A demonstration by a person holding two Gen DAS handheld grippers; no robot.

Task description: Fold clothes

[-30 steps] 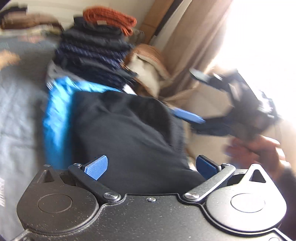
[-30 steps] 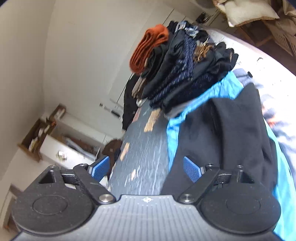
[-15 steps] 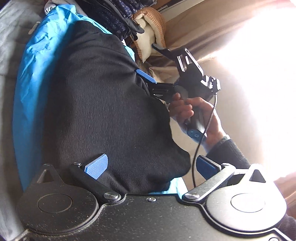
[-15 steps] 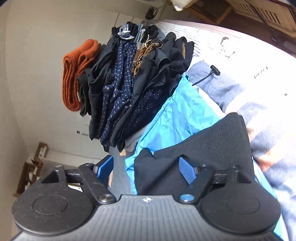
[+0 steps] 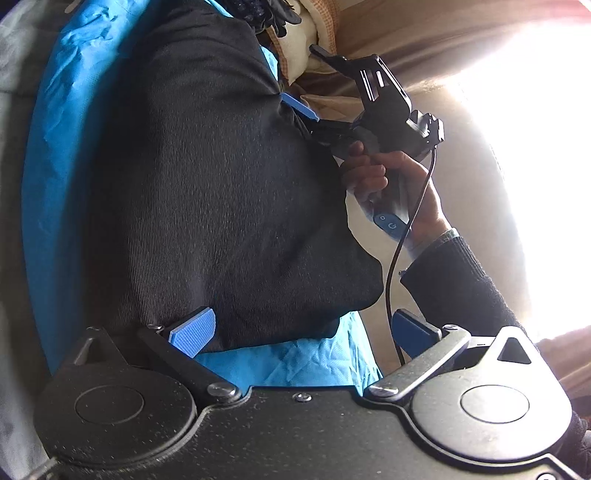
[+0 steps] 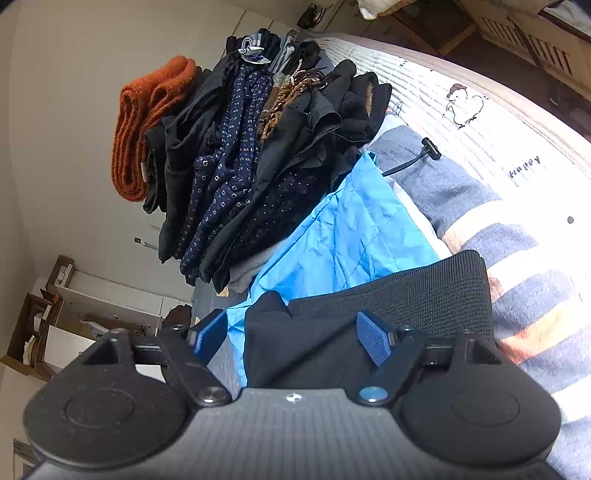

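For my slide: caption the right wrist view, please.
Open right gripper over black garment, beside a stack of folded clothes.

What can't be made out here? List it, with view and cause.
- Left wrist view: window side is glare-washed.
- Left wrist view: right tongs show one pad only; black garment hides the other.
- Right wrist view: the garment's near edge is hidden by the tool body.

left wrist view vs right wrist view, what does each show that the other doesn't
Only the left wrist view shows the person's hand holding the right hand-held gripper at the far edge of the black garment, plus a cable and tan curtain.

Only the right wrist view shows the stack of folded dark clothes, the orange knit on it, the striped blanket and shelves.

Both show the black garment lying on the blue garment, with open jaws either side of its edge.
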